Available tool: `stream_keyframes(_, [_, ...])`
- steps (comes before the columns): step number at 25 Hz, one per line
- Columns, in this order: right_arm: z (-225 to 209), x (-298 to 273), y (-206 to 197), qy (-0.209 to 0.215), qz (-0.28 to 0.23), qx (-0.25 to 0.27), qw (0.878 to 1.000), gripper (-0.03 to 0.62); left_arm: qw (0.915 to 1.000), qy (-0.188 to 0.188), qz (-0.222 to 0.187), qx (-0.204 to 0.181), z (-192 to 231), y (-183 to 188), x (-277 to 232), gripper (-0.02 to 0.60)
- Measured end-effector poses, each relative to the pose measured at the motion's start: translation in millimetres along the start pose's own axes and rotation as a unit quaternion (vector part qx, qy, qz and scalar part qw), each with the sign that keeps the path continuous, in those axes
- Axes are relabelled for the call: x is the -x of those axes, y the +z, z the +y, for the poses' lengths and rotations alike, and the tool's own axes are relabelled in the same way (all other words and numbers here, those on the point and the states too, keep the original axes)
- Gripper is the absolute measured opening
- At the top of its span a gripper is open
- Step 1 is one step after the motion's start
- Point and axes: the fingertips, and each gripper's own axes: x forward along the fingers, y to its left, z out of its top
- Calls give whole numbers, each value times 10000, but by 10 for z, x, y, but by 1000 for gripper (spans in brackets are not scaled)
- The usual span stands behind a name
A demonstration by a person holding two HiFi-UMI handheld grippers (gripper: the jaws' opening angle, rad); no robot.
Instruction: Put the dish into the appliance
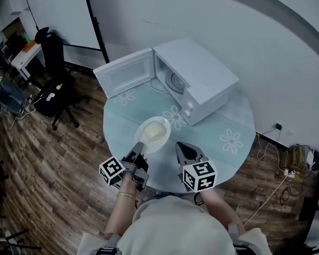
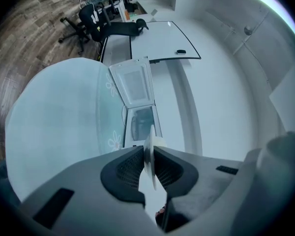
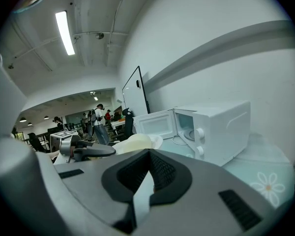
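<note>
A white dish [image 1: 154, 134] with a pale mound of food hangs just above the round glass table [image 1: 231, 118]. My left gripper [image 1: 140, 149] is shut on its near rim, and in the left gripper view the rim [image 2: 150, 144] stands edge-on between the pads. Beyond the dish stands the white microwave [image 1: 202, 84], its door [image 1: 125, 76] swung wide to the left and its cavity [image 2: 140, 122] showing. My right gripper [image 1: 186, 150] hovers beside the dish on the right, shut and empty. The right gripper view shows the dish [image 3: 135, 144] at left and the microwave [image 3: 216, 127] ahead.
A black office chair [image 1: 56, 89] stands left of the table and a whiteboard [image 1: 64, 12] leans on the back wall. Cables and a wall socket [image 1: 279, 126] lie at the right. People [image 3: 98, 119] stand far off in the room.
</note>
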Motion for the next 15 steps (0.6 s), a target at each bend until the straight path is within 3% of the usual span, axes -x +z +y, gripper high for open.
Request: stream_keyframes(15, [-259, -582, 50, -319, 167, -105, 9993, 5, 9990, 148, 431, 35, 221, 524, -889, 52])
